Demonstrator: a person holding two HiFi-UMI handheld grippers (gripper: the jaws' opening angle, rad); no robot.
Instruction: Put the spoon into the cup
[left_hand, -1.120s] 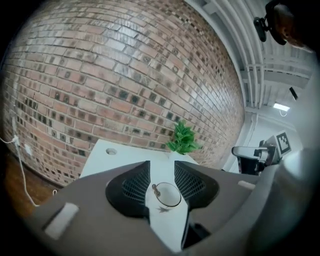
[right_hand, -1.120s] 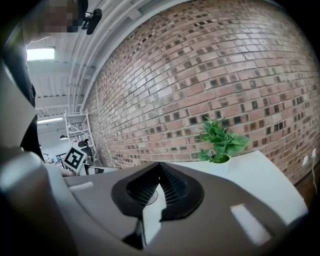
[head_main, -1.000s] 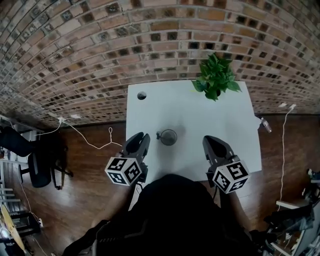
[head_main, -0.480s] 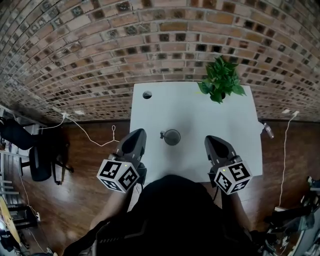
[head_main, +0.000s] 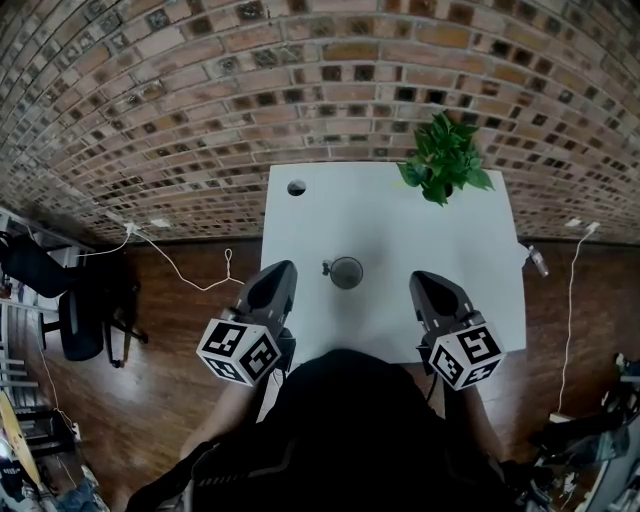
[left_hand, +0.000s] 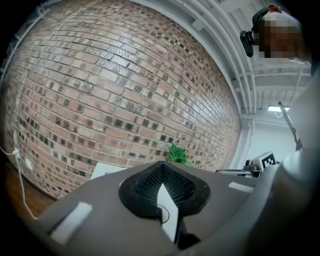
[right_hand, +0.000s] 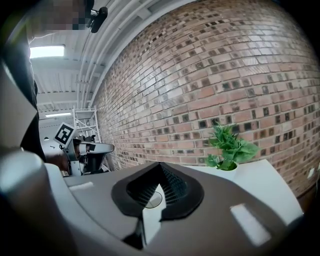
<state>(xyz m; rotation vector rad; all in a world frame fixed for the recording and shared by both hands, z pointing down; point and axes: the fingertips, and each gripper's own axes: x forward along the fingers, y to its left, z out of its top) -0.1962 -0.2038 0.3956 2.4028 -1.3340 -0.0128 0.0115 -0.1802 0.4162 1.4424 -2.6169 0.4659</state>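
A small dark glass cup (head_main: 346, 272) stands mid-table on the white table (head_main: 400, 225). A short stub shows at its left rim; whether that is the spoon or a handle I cannot tell. My left gripper (head_main: 283, 268) hangs left of the cup, apart from it, shut with nothing between its pads. My right gripper (head_main: 420, 277) hangs right of the cup, also shut and empty. In the left gripper view the pads (left_hand: 150, 182) meet at their tips, and the cup's rim (left_hand: 163, 214) shows in the slit below. The right gripper view shows the cup (right_hand: 152, 199) the same way.
A potted green plant (head_main: 443, 158) stands at the table's far right corner, and a round cable hole (head_main: 296, 187) is at its far left. A brick wall rises behind. A dark chair (head_main: 80, 310) and white cables (head_main: 190, 280) lie on the wood floor to the left.
The left gripper's jaws have closed, and it has lifted and drawn slightly away from the cup. The right gripper has stayed where it was.
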